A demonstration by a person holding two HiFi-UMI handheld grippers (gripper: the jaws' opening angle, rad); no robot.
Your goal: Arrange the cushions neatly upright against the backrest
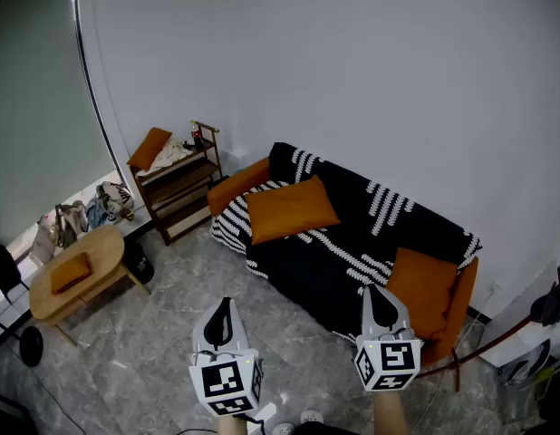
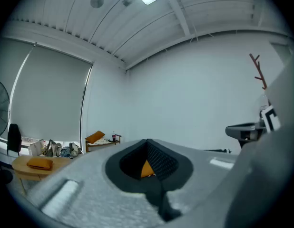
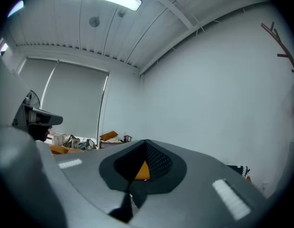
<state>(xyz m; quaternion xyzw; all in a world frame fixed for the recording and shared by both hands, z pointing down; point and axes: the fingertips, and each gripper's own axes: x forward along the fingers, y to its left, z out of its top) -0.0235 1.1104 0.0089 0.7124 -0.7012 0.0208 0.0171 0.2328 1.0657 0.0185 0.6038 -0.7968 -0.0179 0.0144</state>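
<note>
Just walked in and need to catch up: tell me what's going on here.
A person faces the sofa holding a left gripper and a right gripper, both shut, empty and touching nothing. One orange cushion lies flat on the seat. Another cushion leans at the sofa's right end in the head view. Neither has been set upright against the backrest yet.

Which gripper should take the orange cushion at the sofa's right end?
Right. In the head view the right gripper appears just beside that cushion; the left gripper hangs over the floor, farther away. Both jaws are shut, so open first.
</note>
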